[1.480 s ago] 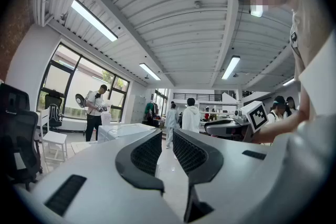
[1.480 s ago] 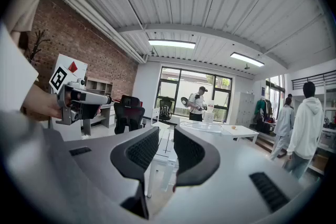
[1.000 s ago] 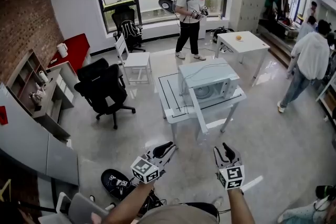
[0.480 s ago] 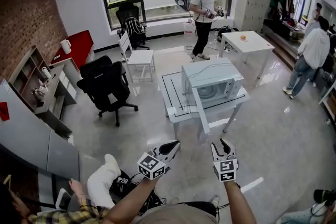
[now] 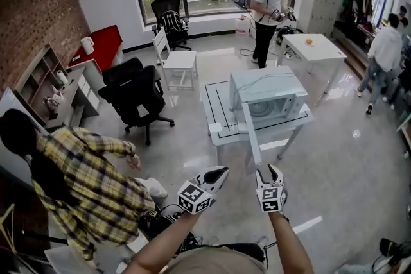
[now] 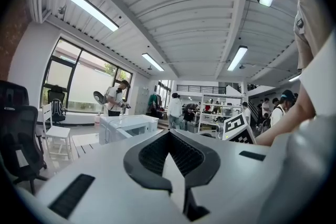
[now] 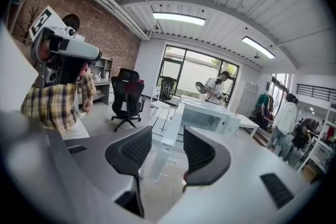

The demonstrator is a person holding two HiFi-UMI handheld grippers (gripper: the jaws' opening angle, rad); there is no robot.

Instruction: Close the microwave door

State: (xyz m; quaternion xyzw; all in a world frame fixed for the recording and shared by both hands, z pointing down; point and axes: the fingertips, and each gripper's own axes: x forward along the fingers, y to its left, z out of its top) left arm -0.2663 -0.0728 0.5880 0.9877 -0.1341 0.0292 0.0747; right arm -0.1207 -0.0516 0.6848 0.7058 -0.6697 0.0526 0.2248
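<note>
Right tool (image 5: pixel 270 169): jaws opening, nothing between them; well short of the microwave (image 5: pixel 266 93).
Left tool (image 5: pixel 220 172): jaws together, empty; level with the right tool.
Microwave door (image 5: pixel 252 131): swung wide, long axis running from the microwave toward the person.
Surface (image 5: pixel 215 106): carries the microwave.
Nearer hand: probably the right, by the door's free end.

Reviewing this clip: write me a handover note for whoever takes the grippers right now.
Left gripper: shut, empty.
Right gripper: jaws opening, nothing between them, lined up with the door.
Microwave on the white table ahead, door swung wide open towards the person.
Done: nothing; neither gripper touches the door.
Left: approach and push the door shut.
</note>
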